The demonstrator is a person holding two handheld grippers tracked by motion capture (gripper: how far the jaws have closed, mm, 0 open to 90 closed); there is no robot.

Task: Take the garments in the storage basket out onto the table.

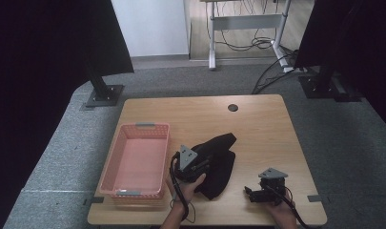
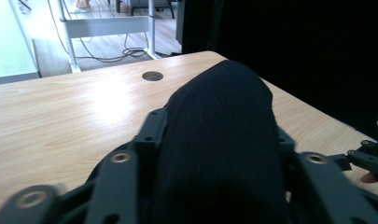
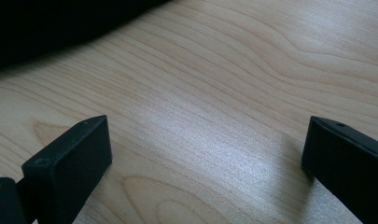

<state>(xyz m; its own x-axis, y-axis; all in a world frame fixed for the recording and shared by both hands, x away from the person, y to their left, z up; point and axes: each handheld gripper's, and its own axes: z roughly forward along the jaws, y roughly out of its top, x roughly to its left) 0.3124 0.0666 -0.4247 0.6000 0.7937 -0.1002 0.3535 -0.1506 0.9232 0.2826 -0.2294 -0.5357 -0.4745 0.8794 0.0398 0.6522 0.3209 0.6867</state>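
Note:
A black cloth (image 1: 220, 161) lies crumpled on the wooden table (image 1: 257, 129), just right of a pink basket. My left gripper (image 1: 203, 164) rests at the cloth's left side. In the left gripper view a thick fold of the black cloth (image 2: 224, 116) fills the gap between the jaws and hides the tips of my left gripper (image 2: 219, 137), which is shut on it. My right gripper (image 1: 249, 193) sits low near the table's front right, pointing left, apart from the cloth. In its own view my right gripper (image 3: 205, 154) stands open over bare wood, with the black cloth (image 3: 37, 28) beyond it.
The pink plastic basket (image 1: 143, 127) stands empty on the table's left half. A round cable hole (image 1: 233, 108) sits near the far edge. Black stands and cables stand on the floor beyond the table. The front edge is close under both hands.

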